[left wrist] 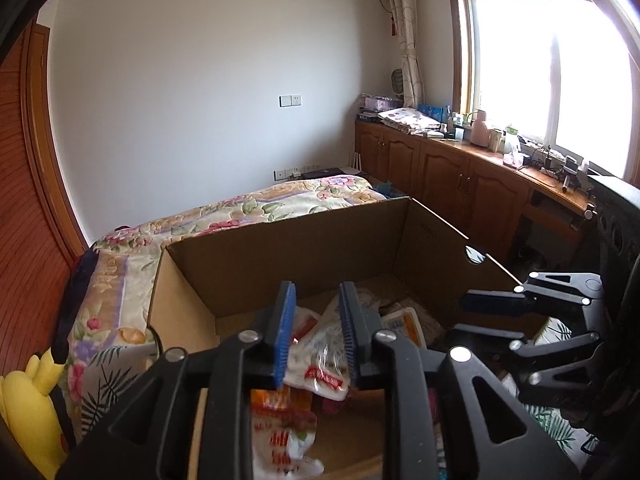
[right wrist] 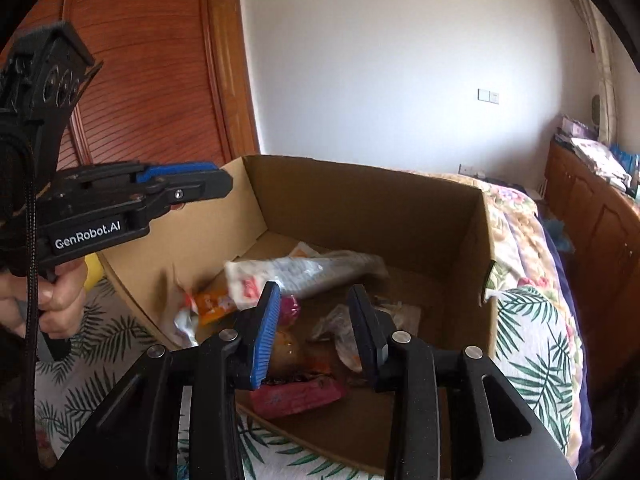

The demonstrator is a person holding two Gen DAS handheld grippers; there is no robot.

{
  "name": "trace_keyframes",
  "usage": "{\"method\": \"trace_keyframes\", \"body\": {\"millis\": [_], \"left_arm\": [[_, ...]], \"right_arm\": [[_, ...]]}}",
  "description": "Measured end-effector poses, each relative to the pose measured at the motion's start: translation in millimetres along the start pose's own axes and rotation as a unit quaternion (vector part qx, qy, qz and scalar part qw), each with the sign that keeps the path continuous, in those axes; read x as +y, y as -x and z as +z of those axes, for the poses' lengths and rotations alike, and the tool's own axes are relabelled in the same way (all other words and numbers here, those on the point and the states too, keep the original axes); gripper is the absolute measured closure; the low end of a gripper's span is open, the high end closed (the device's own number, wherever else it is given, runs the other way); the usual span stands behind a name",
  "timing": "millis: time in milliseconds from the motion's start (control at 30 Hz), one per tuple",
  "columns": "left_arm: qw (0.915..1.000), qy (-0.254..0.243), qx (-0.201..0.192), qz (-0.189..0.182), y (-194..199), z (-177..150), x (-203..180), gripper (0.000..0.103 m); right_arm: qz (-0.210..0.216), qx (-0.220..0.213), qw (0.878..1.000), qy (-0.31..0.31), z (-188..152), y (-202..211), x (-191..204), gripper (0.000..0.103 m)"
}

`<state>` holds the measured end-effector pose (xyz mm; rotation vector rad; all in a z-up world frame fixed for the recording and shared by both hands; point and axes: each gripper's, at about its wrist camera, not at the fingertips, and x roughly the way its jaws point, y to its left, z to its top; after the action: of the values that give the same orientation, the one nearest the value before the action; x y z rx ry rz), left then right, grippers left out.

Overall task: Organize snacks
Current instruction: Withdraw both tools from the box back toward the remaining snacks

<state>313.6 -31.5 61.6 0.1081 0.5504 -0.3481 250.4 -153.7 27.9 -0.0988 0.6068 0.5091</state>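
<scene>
Below the centre of the left wrist view, the left gripper [left wrist: 316,332] hangs over the open brown cardboard box [left wrist: 280,248] with its 2 blue pads parted and a white crinkly plastic snack packet with red print [left wrist: 320,364] loose between them, apparently blurred in mid-fall in the right wrist view, so the wise move is to let it settle flat before lifting clear of the box wall. Lower centre in the right wrist view, the right gripper [right wrist: 314,334] stands parted and empty above a pink wrapped bar [right wrist: 300,398] among several glossy, crumpled packets on the box floor.
</scene>
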Motion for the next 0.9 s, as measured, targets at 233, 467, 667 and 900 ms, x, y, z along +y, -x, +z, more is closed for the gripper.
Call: {"method": "trace_keyframes", "body": {"millis": [233, 467, 667, 900], "left_arm": [[0.9999, -0.008, -0.006, -0.008, 29.6, -14.8, -14.2, 0.067], [0.9997, -0.008, -0.008, -0.024, 60.2, -32.0, -30.1, 0.059], [0.9994, -0.004, 0.002, -0.034, 80.6, -55.9, -45.5, 0.057], [0.9995, -0.003, 0.022, -0.022, 86.5, -92.4, -61.2, 0.051]], "right_arm": [[-0.008, -0.019, 1.000, -0.007, -14.4, 37.9, 1.9, 0.066], [-0.012, -0.028, 0.999, -0.013, -38.2, 77.2, 6.3, 0.066], [-0.016, -0.008, 1.000, -0.022, -61.9, 86.2, 5.2, 0.066], [-0.021, 0.035, 0.999, -0.020, -91.5, 74.8, 1.7, 0.066]]}}
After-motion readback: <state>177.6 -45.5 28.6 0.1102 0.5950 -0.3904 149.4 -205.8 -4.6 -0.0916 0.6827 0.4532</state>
